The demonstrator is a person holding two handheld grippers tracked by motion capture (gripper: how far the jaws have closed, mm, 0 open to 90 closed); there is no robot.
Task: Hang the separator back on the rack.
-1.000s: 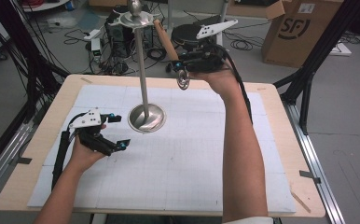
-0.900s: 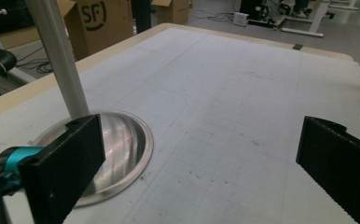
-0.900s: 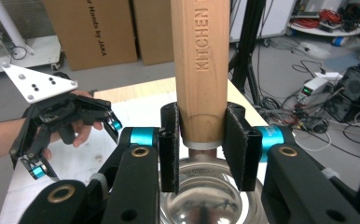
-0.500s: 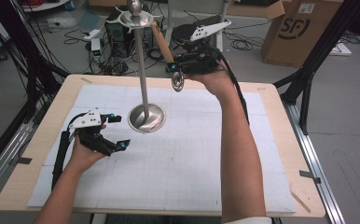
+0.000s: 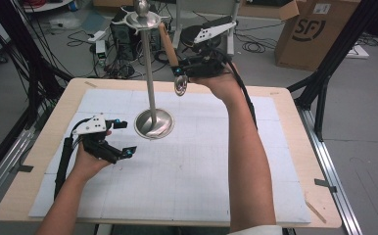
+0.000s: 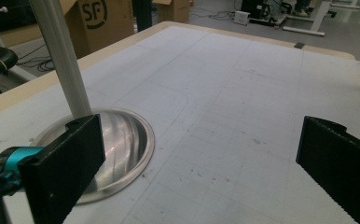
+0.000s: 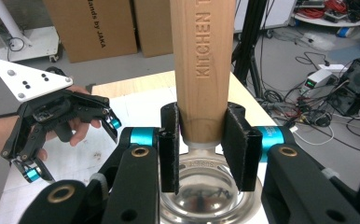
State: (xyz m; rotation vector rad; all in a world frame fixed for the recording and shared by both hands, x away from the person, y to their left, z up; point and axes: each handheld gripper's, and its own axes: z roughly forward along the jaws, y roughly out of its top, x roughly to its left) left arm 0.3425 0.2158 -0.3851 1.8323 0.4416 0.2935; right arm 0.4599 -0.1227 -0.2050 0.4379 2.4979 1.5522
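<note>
High view: my right gripper (image 5: 181, 73) clenches a wooden-handled ladle (image 5: 170, 46), raised near the stand (image 5: 150, 78) top at 12 o'clock; a swing could knock it. Left gripper view: left gripper (image 6: 192, 154) released, jaws wide, stand base (image 6: 117, 149) at 9 o'clock, open mat (image 6: 243, 93) ahead. Right gripper view: handle (image 7: 202, 65) gripped low; it may slip.
</note>
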